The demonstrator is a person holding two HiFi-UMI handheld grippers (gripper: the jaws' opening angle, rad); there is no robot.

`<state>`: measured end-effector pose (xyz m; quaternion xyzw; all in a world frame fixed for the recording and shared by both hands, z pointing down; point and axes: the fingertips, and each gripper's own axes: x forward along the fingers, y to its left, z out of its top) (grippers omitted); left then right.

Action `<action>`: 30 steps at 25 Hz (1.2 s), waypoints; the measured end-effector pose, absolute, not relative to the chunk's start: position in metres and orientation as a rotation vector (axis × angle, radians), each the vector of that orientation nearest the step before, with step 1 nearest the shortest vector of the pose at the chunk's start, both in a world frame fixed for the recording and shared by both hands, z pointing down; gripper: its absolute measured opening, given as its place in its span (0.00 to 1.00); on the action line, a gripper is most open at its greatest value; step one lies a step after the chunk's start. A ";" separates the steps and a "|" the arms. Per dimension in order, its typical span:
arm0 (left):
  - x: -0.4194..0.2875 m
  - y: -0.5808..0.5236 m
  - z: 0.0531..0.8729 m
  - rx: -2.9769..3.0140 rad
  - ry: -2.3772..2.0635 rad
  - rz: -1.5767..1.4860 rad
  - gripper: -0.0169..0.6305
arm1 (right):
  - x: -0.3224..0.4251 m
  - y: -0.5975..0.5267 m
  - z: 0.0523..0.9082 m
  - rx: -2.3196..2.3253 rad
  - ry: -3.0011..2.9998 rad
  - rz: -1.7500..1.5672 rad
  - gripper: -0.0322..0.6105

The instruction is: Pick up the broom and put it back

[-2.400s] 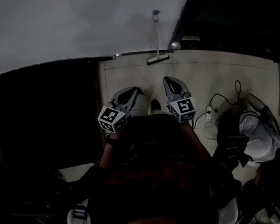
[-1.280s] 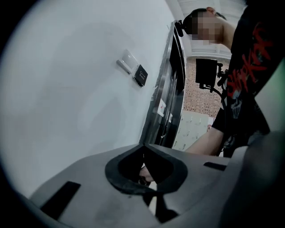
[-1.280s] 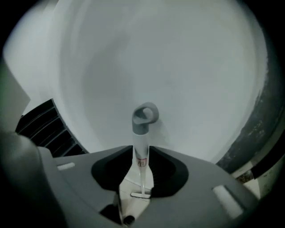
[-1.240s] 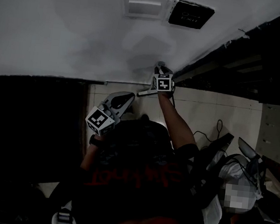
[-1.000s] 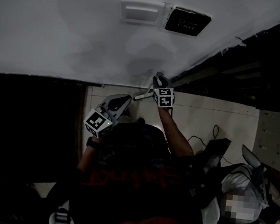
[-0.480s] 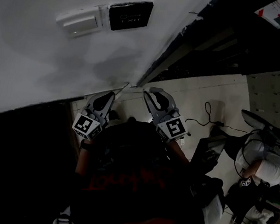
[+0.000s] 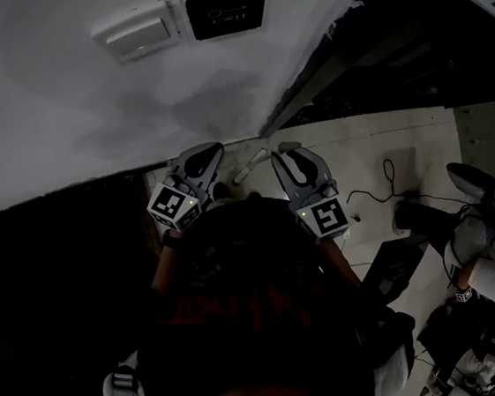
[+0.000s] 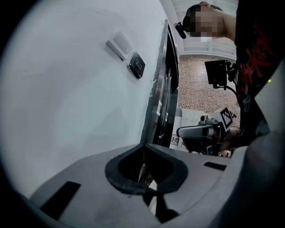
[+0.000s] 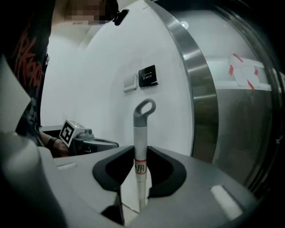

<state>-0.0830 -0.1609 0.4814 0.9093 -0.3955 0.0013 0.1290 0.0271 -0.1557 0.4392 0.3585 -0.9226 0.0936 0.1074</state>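
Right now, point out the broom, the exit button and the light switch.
broom (image 9: 140, 141): right gripper view, grey handle.
exit button (image 9: 147, 75): right gripper view, black plate.
light switch (image 9: 130, 82): right gripper view, white plate.

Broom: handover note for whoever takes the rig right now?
Right tool: shut on the broom handle, below its hanging loop. The handle is upright, near the white wall.
Left tool: shut, empty, alongside.
Done: broom gripped. Its head is out of view, so the lift is unconfirmed.
Left: put it back, release.
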 end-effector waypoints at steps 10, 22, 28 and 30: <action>-0.093 -0.147 0.498 2.582 -1.155 0.028 0.04 | 0.028 -0.180 0.624 0.965 -2.413 0.460 0.20; -0.115 -0.087 0.517 2.379 -1.366 0.100 0.03 | -0.006 -0.221 0.726 0.959 -2.367 0.795 0.41; -0.106 -0.049 0.540 2.223 -1.409 0.189 0.03 | -0.020 -0.130 0.712 0.815 -2.492 0.760 0.05; -0.095 -0.038 0.542 2.197 -1.405 0.203 0.03 | -0.023 -0.102 0.706 0.777 -2.535 0.730 0.05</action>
